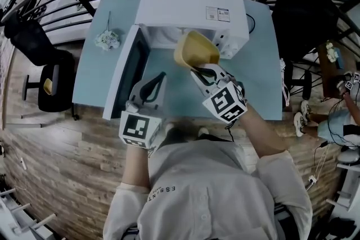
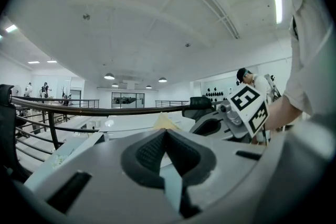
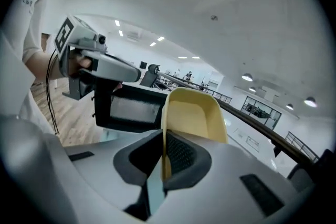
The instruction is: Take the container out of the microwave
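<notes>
My right claw [image 1: 198,70] is closed on the yellow container [image 1: 197,49]. In the right gripper view one thin wall of it stands pressed between my two pads. The container is outside the white microwave [image 1: 191,5], just in front of its open mouth, and I hold it tilted above the light blue surface [image 1: 259,87]. I can see inside it from above, and it looks empty. The microwave door [image 1: 126,73] stands open to the left. My left claw [image 1: 159,78] is beside this door, low over the surface. Its jaws are together and nothing is between them.
</notes>
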Tool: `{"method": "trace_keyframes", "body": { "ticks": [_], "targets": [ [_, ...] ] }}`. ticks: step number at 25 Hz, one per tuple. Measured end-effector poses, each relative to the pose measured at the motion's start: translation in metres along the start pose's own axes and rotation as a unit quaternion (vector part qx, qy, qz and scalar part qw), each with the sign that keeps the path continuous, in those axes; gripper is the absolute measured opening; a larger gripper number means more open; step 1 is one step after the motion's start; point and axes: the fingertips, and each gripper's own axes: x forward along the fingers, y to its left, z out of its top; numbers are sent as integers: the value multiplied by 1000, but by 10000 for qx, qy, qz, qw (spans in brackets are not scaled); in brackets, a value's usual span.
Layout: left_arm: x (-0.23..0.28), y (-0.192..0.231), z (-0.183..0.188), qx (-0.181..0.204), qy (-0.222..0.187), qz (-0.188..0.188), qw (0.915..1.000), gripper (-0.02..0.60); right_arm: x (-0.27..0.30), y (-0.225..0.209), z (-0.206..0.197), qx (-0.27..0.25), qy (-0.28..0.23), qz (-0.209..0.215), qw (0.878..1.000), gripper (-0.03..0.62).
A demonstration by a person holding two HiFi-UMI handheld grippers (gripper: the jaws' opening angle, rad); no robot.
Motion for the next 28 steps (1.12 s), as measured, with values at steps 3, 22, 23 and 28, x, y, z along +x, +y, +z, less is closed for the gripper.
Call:
{"method": "trace_keyframes", "body": {
  "ticks": [3, 22, 23, 28],
  "targets": [
    [0, -3, 5, 75, -37, 1, 10000, -6, -18, -6, 10, 240, -336, -304, 9987, 31],
    [16, -18, 39, 596, -292, -201, 9976, -6, -103, -71, 35, 1522, -1696, -1984, 9533, 26],
    [18, -19, 42, 669, -322, -243, 9969, -6, -104, -73, 34, 1573, -1704, -2006, 9518, 26],
    [24, -23, 49, 790, -376, -346, 9956, -6, -106, -78, 33, 1692, -1757, -2079, 9473, 23]
  ]
}}
